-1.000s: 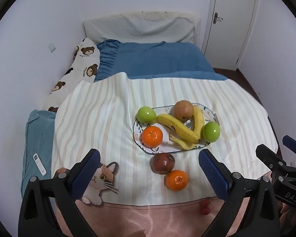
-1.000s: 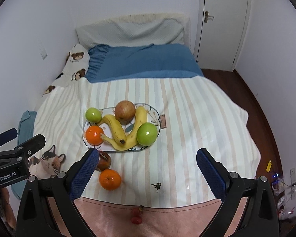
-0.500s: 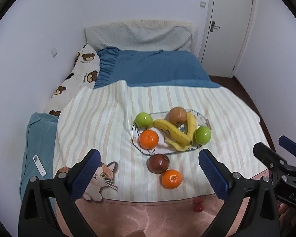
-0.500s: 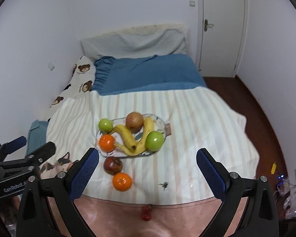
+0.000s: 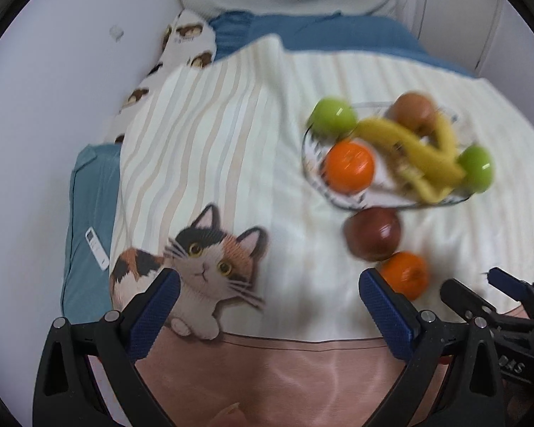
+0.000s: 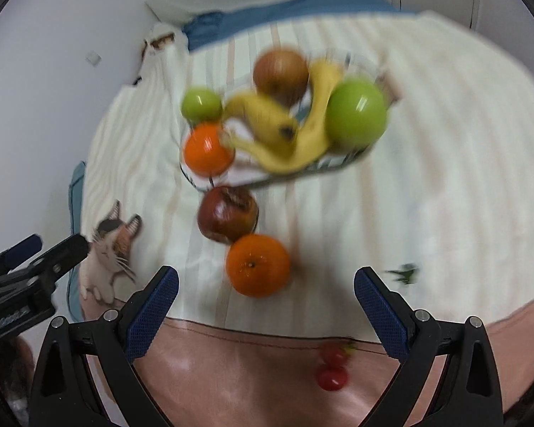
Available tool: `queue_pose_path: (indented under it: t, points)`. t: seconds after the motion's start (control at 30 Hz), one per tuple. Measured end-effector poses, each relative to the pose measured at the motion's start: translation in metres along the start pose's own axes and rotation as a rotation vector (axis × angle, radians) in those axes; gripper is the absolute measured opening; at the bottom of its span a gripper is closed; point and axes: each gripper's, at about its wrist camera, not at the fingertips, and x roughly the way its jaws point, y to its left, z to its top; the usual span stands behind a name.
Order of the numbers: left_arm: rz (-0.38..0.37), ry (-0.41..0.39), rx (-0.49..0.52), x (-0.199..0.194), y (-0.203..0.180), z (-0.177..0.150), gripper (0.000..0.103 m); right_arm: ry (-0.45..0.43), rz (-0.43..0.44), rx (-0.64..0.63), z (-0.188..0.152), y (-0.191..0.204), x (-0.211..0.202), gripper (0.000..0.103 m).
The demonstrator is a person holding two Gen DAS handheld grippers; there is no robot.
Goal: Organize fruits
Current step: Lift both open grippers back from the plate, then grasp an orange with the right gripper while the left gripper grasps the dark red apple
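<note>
An oval plate (image 6: 192, 174) on the striped bed cover holds two green apples (image 6: 356, 112), an orange (image 6: 207, 148), bananas (image 6: 284, 135) and a brownish apple (image 6: 280, 73). In front of the plate lie a dark red apple (image 6: 227, 213) and a second orange (image 6: 257, 264). My right gripper (image 6: 266, 299) is open and empty, just short of that orange. My left gripper (image 5: 268, 300) is open and empty above the cover; the red apple (image 5: 372, 233) and the loose orange (image 5: 406, 274) lie to its right, the plate (image 5: 311, 174) farther back. Both views are motion-blurred.
A cat print (image 5: 195, 267) is on the cover's left front. A white remote (image 5: 97, 247) lies on the blue cushion at far left. Cherry prints (image 6: 333, 370) mark the pink front edge. Pillows and a white door stand at the back.
Both grippers have dropped and moved forward toward the bed, so the fruit looks much larger. The left view has swung left toward the cat print. No fruit has moved.
</note>
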Motion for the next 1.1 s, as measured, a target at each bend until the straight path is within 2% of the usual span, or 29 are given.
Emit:
queue_pose_path:
  t: [0.13, 0.27, 0.37, 0.4, 0.43, 0.53, 0.73, 0.83, 0.97, 1.03, 1.1]
  points:
    - [0.008, 0.061, -0.015, 0.025, 0.007, -0.001, 0.103, 0.065, 0.009, 0.016, -0.001, 0.004, 0.050, 0.098]
    - [-0.016, 0.102, -0.022, 0.043, 0.007, 0.003, 0.103, 0.107, 0.007, 0.026, -0.002, 0.010, 0.081, 0.092]
    - [-0.066, 0.140, -0.026, 0.054, 0.003, 0.007, 0.103, 0.125, -0.008, 0.022, -0.004, 0.013, 0.096, 0.078]
    - [-0.088, 0.157, -0.032, 0.057, 0.002, 0.009, 0.103, 0.131, -0.017, 0.018, -0.005, 0.014, 0.100, 0.068]
    - [-0.111, 0.174, -0.040, 0.060, 0.001, 0.011, 0.103, 0.133, -0.033, 0.012, -0.006, 0.014, 0.103, 0.068]
    - [-0.188, 0.219, -0.055, 0.068, -0.008, 0.019, 0.103, 0.119, -0.016, 0.013, -0.008, 0.013, 0.102, 0.067]
    - [-0.331, 0.286, -0.057, 0.084, -0.038, 0.037, 0.103, 0.106, -0.045, 0.017, -0.015, -0.004, 0.082, 0.067]
    - [-0.369, 0.322, -0.039, 0.099, -0.060, 0.046, 0.103, 0.100, -0.061, 0.029, -0.018, -0.015, 0.071, 0.067]
    - [-0.384, 0.364, 0.006, 0.120, -0.089, 0.054, 0.102, 0.101, -0.068, 0.045, -0.022, -0.028, 0.058, 0.067]
    - [-0.383, 0.382, 0.016, 0.129, -0.098, 0.054, 0.084, 0.101, -0.070, 0.051, -0.023, -0.031, 0.055, 0.067]
    - [-0.351, 0.377, 0.015, 0.133, -0.101, 0.054, 0.067, 0.101, -0.068, 0.056, -0.023, -0.034, 0.054, 0.067]
